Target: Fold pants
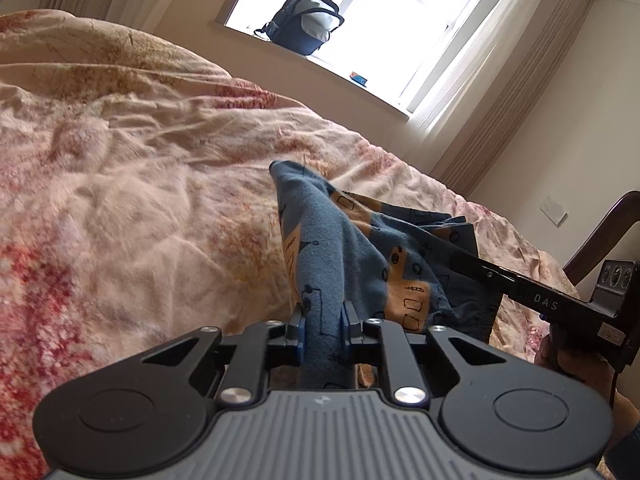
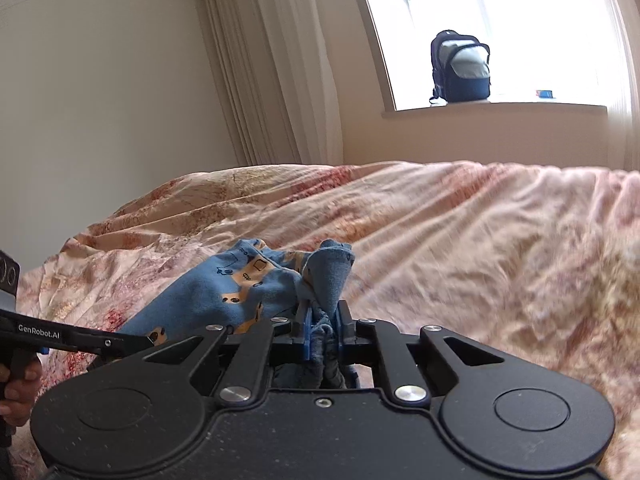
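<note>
The pants [image 1: 360, 252] are small, blue fleece with orange vehicle prints, bunched up over a pink floral bedspread [image 1: 140, 200]. My left gripper [image 1: 323, 324] is shut on a fold of the pants, which rises between its pads. The right gripper's body [image 1: 560, 300] reaches in from the right, its fingers hidden in the cloth. In the right wrist view my right gripper [image 2: 323, 326] is shut on another bunched edge of the pants [image 2: 240, 288]. The left gripper [image 2: 60, 338] comes in from the left, held by a hand.
The bedspread [image 2: 480, 240] spreads wide around the pants. A dark backpack [image 1: 308, 20] stands on the windowsill [image 2: 496, 109]. Curtains hang beside the window. A dark wooden chair back [image 1: 600, 228] is at the right.
</note>
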